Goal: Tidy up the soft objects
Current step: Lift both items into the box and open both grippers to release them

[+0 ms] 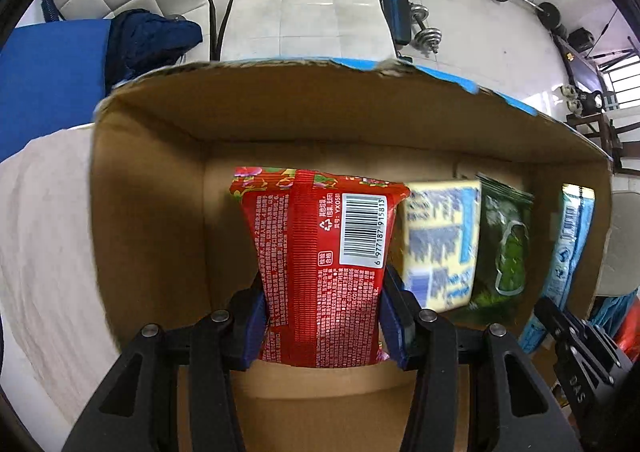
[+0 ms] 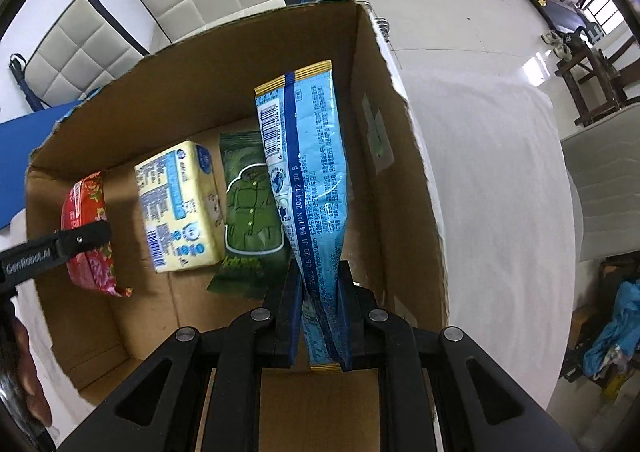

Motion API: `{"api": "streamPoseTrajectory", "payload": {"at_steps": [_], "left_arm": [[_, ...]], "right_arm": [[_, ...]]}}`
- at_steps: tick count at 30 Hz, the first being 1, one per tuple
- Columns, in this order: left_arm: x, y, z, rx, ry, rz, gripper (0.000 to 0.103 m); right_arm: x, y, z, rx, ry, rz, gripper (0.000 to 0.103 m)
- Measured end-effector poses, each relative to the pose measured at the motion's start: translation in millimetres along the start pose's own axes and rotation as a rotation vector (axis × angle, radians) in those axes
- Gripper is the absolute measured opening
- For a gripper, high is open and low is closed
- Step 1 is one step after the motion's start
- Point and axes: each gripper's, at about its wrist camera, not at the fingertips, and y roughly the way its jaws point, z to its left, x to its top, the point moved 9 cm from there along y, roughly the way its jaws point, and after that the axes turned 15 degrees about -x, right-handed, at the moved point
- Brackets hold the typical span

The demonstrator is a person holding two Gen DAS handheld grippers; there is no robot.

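Four packets sit in one cardboard box (image 2: 192, 92): the left gripper (image 1: 322, 326) clamps the red packet (image 1: 320, 264), the right gripper (image 2: 322, 316) pinches the blue packet (image 2: 308, 180); yellow pack (image 2: 176, 204) and green pouch (image 2: 248, 208) lie between.

Both views are bright with daylight. A window (image 1: 624, 80) at the right edge blows out and throws glare across the floor tiles (image 2: 460, 32). The cardboard box (image 1: 152, 212) interior sits in moderate shadow. Fisheye distortion bends the edges, with dark vignetting at the corners. The yellow packet (image 1: 440, 236) shows motion blur in the left wrist view.
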Motion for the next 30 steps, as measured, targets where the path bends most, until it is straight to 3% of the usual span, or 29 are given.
{"api": "streamPoseTrajectory", "payload": {"at_steps": [10, 16, 19, 21, 30], "left_arm": [[15.5, 19.9, 10.2, -0.008, -0.056, 0.06, 0.05], [14.1, 1.9, 11.1, -0.004, -0.055, 0.031, 0.055], [11.0, -6.8, 9.4, 0.002, -0.045, 0.017, 0.055], [6.8, -13.0, 8.1, 0.007, -0.035, 0.008, 0.055], [-26.0, -38.6, -12.7, 0.035, 0.045, -0.063, 0.056]], "right_arm": [[15.1, 22.7, 2.8, -0.041, -0.009, 0.025, 0.018], [15.3, 18.0, 7.6, -0.064, -0.045, 0.027, 0.024], [15.4, 11.8, 7.1, -0.062, -0.042, 0.022, 0.037], [15.4, 9.1, 7.8, -0.051, -0.044, 0.015, 0.056], [-9.9, -12.5, 25.9, -0.009, -0.082, -0.006, 0.057]]}}
